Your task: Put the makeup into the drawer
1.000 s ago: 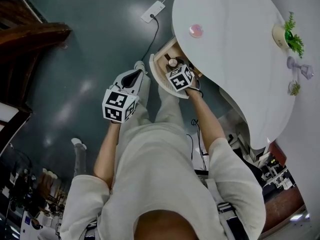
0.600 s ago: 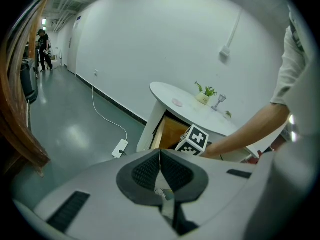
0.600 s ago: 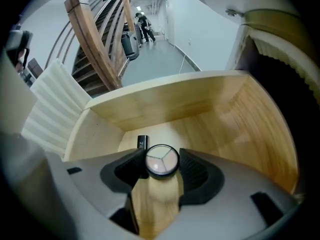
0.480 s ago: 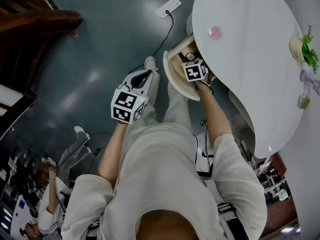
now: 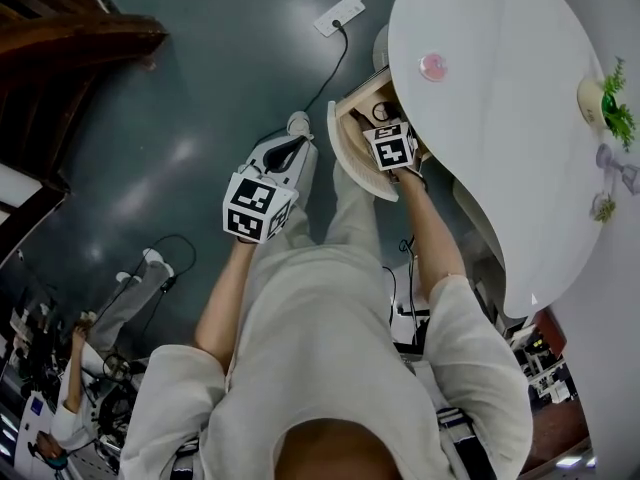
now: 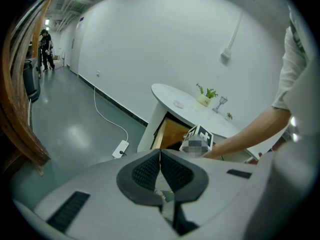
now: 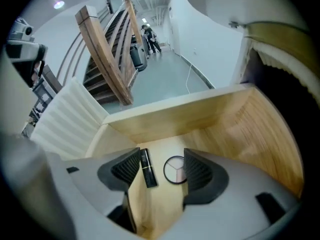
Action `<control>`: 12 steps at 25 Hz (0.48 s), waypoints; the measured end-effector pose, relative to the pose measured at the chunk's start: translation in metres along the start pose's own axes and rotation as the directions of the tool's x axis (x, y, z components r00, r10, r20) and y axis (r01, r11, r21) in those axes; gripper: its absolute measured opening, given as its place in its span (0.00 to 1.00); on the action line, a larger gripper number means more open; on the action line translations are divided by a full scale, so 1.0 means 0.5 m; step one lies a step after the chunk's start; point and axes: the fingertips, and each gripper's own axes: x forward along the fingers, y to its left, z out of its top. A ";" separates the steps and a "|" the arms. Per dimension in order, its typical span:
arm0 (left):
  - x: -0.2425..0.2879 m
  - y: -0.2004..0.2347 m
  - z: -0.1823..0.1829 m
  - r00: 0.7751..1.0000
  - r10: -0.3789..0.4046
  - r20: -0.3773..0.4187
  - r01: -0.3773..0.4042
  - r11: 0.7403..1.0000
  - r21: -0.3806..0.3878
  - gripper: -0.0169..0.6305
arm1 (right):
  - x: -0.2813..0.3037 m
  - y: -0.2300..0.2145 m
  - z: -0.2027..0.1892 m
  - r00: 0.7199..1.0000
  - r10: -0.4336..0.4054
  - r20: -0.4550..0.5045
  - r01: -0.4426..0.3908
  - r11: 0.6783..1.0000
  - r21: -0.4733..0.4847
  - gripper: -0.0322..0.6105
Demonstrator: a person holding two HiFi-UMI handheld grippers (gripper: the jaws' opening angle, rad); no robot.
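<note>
The drawer (image 7: pixel 235 119) is of light wood and stands pulled out from under the white table (image 5: pixel 500 118). The right gripper (image 7: pixel 161 164) points down into the drawer. Its jaws are spread and have just been opening, and the pads press on nothing.

Seen between them, two makeup things lie on the drawer floor. The lipstick (image 7: pixel 146 168) is a slim black tube with a thin gold ring near its middle. It lies flat, close to the left pad. The compact (image 7: pixel 174 170) is round with a dark rim, and its face is split in three pale parts, whitish and pinkish. It lies just beside the lipstick, close to the right pad. I cannot tell if the two touch.

The left gripper (image 6: pixel 160 156) is outside the drawer, in front of it, over the grey floor. Its jaws are pressed together and hold nothing.

A small pink disc (image 5: pixel 433 65) lies on the table, above the drawer.
</note>
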 end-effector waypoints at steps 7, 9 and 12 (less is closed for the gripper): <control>0.002 -0.016 0.015 1.000 -0.027 0.006 0.027 1.000 0.015 0.05 | -0.091 0.056 0.051 0.991 0.035 0.130 -0.027 0.998 -0.065 0.45; 0.003 -0.019 0.025 0.999 -0.035 0.012 0.034 0.999 0.021 0.05 | -0.118 0.073 0.057 0.986 0.052 0.157 -0.041 0.997 -0.072 0.44; 0.005 -0.025 0.040 0.999 -0.049 0.018 0.048 0.998 0.036 0.05 | -0.173 0.102 0.073 0.977 0.063 0.206 -0.046 0.995 -0.088 0.44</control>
